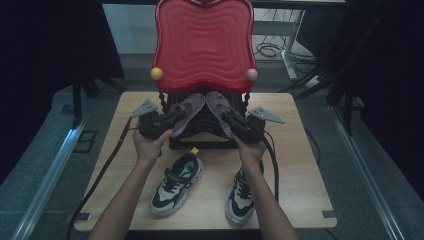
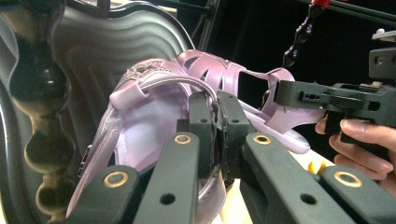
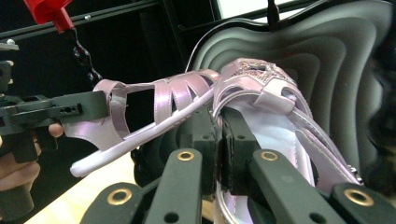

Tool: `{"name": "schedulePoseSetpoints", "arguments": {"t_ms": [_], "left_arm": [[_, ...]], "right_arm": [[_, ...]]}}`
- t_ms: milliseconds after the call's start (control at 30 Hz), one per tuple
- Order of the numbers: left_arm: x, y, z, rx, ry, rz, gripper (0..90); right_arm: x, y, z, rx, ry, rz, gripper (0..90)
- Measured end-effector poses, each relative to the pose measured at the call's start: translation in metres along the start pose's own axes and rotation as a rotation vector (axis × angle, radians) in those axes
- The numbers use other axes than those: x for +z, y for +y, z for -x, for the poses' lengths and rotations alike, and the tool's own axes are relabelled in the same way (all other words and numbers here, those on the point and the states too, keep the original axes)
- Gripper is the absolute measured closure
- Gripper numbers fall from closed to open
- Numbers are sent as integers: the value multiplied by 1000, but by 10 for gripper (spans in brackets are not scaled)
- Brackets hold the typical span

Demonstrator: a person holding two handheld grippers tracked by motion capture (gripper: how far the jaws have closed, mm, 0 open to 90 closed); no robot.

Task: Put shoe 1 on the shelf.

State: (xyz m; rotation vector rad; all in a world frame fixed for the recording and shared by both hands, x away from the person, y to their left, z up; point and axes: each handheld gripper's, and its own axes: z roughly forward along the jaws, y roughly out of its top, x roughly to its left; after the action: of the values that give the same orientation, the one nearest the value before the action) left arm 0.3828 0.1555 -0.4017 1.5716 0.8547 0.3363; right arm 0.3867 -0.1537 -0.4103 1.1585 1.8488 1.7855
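Two lilac sandals are held side by side, toes touching, over the black lower shelf of a shoe rack. My left gripper is shut on the heel strap of the left sandal; in the left gripper view the jaws pinch that strap of the sandal. My right gripper is shut on the right sandal; in its own view the gripper clamps the strap of the sandal. Each gripper view also shows the other sandal and the other gripper.
The rack's wavy red top shelf overhangs the black one, with a yellow knob and a pink knob at its corners. Two dark-and-white sneakers lie on the wooden table near the front edge. Cables trail down both sides.
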Motion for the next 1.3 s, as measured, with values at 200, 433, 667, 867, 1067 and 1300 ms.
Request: {"name": "schedulePoseSetpoints", "arguments": {"t_ms": [200,433,667,867,1067,1300], "left_arm": [[7,1,-1,32,22,21,862],[12,-3,-4,36,25,29,861],[19,-5,-7,37,34,38,861],[27,-3,-6,69,54,33,860],[34,-5,-8,93,76,39,859],[37,-6,-10,109,88,63,858]], "right_arm": [[12,1,-5,-33,-5,18,857],[21,-1,-4,-51,-21,29,857],[26,-3,-1,-51,-34,42,857],[32,-4,2,-44,-48,50,857],[39,-3,3,-54,-63,51,857],[47,-2,2,-79,-69,66,857]]}}
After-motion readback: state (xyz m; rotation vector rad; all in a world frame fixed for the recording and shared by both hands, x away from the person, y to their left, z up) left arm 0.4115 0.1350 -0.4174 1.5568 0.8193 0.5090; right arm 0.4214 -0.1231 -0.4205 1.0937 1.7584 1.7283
